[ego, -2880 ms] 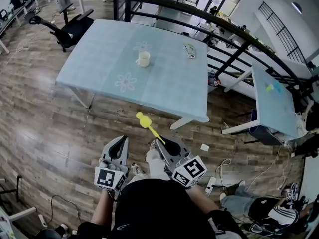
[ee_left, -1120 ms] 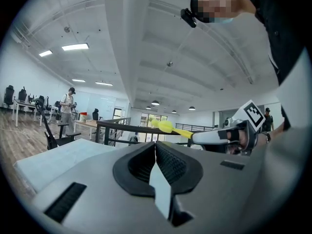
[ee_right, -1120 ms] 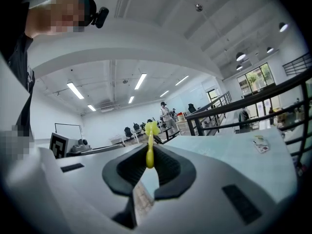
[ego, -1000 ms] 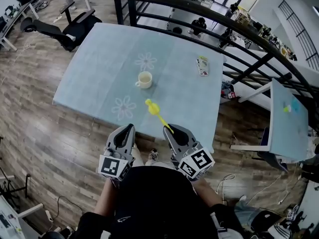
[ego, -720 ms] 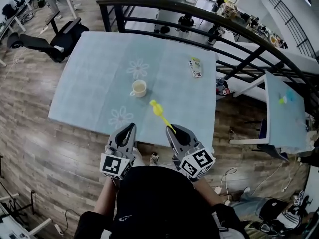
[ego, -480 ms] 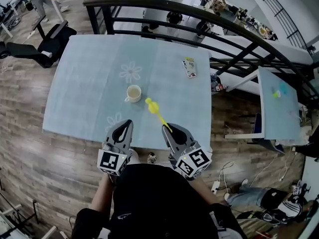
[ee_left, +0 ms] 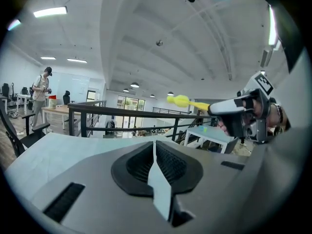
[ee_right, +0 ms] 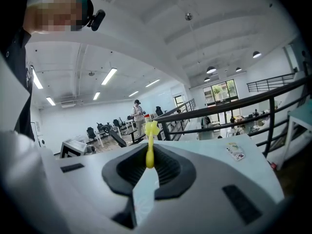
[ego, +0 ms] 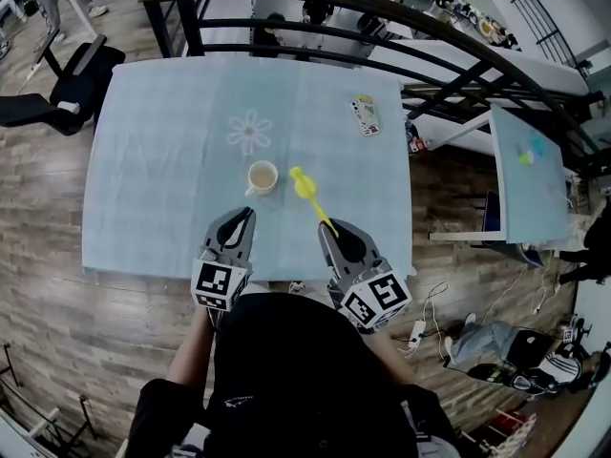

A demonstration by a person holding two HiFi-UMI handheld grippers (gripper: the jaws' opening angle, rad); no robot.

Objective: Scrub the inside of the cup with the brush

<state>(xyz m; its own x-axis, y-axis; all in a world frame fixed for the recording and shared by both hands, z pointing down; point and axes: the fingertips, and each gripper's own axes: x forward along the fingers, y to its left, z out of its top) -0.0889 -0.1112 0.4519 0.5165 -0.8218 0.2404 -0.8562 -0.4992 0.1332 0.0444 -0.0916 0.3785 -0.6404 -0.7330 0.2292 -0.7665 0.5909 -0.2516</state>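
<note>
R tool (ego: 331,232) clamps brush (ego: 306,188) handle, aimed near-level over table (ego: 153,160); L tool (ego: 244,216) shut, empty, near cup (ego: 262,176).

Plastic brush (ego: 305,188); wood-plank floor (ego: 57,315)

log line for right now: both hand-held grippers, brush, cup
phase: pre-scrub | left hand-held gripper: shut, empty | right hand-held gripper: shut on brush | cup: upright on table, untouched | brush head: beside cup, not inside
</note>
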